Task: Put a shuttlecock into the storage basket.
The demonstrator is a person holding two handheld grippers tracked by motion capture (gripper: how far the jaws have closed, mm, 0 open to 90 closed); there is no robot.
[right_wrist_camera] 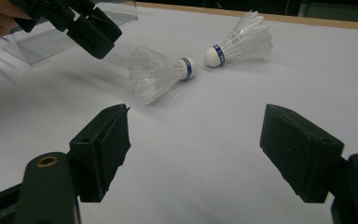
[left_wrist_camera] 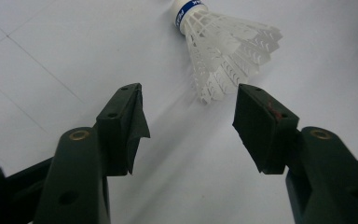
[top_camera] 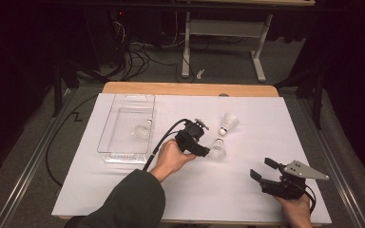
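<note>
- The near shuttlecock [top_camera: 217, 151] lies on its side on the white sheet [top_camera: 123, 190], feathers toward my left gripper [top_camera: 203, 151], cork with its blue band pointing away toward the second shuttlecock [top_camera: 228, 123]
- In the left gripper view I see its feather skirt [left_wrist_camera: 228, 51] just beyond my jaw tips, slightly right of the gap (not yet between the pads, nothing touching that I can tell)
- My left gripper stands spread wide, gripping nothing, hovering just beside those feathers
- The second shuttlecock rests near the first, their corks close but apart
- A third shuttlecock [top_camera: 143, 130] sits inside the clear tray [top_camera: 111, 128] at the sheet's left
- My right gripper [top_camera: 262, 169] waits well apart at the sheet's near right, jaws wide and empty, facing both loose shuttlecocks
</note>
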